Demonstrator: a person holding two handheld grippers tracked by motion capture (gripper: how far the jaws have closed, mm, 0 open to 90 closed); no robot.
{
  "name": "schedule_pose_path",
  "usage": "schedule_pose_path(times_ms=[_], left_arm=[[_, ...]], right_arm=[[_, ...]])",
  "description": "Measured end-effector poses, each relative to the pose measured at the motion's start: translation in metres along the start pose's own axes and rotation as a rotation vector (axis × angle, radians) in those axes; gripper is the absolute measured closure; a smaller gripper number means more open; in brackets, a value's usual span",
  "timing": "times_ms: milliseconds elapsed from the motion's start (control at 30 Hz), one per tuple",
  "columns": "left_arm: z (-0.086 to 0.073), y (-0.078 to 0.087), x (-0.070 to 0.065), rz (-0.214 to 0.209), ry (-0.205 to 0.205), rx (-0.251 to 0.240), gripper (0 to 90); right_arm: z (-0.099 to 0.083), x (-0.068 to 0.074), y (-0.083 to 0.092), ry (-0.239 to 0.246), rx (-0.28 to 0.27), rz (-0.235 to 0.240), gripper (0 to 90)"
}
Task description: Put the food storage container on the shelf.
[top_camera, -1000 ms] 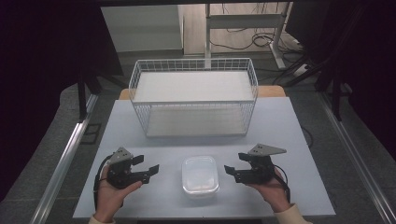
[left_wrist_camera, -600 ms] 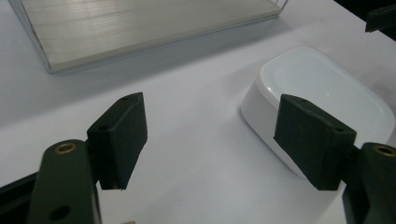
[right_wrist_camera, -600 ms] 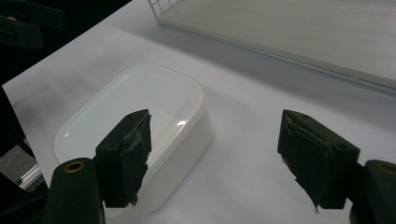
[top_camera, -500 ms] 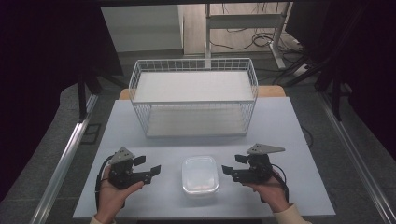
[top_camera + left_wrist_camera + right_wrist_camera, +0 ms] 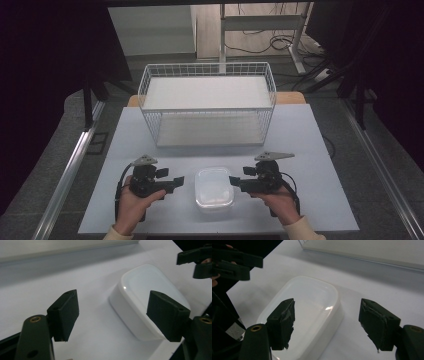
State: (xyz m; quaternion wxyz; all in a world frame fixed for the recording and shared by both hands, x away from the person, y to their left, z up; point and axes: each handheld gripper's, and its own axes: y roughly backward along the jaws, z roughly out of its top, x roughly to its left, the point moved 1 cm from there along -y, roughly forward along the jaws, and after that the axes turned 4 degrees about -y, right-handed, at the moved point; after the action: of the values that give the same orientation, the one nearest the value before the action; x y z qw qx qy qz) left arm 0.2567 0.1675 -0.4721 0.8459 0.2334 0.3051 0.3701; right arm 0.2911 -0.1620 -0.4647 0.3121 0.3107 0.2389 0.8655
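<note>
- Lidded white plastic food container (image 5: 214, 187) sits on the pale counter (image 5: 320, 150), near the front edge, between the person's two hands.
- White wire basket (image 5: 207, 107) stands farther back on the counter, well apart from the container; nothing can be made out inside it.
- Left claw (image 5: 176, 182), held in the person's left hand (image 5: 136, 205), points level toward the container's left side, near it but not touching. In the left gripper view its two black pads (image 5: 63, 312) stand wide apart with bare counter between them, and the container lies just ahead, toward the right pad.
- Right claw (image 5: 233, 181), held in the right hand (image 5: 280, 202), points at the container's right side, just beside its rim. Its jaws have just been closing a little yet remain wide apart; in the right gripper view the container (image 5: 307, 315) lies partly between the pads (image 5: 283, 322), and neither pad presses on it.
- Judged from this, the work is at its start: both claws are lined up on the container, nothing is gripped or lifted, and the lid is still on. Grasping and whatever follows remain to be done.
</note>
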Motion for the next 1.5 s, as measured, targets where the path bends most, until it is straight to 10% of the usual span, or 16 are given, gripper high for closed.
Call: schedule_pose_path(times_ms=[567,1167,1500], left_arm=[[-0.01,-0.038,-0.002,-0.159,0.125,0.031,25.8],[-0.017,-0.058,-0.006,-0.247,0.2,0.069,30.5],[-0.017,-0.055,-0.007,-0.248,0.221,0.067,49.6]], right_arm=[[-0.011,0.002,-0.023,-0.082,0.06,0.059,31.8],[-0.02,-0.001,-0.03,-0.14,0.067,0.081,38.2],[-0.024,-0.001,-0.026,-0.166,0.063,0.069,55.4]])
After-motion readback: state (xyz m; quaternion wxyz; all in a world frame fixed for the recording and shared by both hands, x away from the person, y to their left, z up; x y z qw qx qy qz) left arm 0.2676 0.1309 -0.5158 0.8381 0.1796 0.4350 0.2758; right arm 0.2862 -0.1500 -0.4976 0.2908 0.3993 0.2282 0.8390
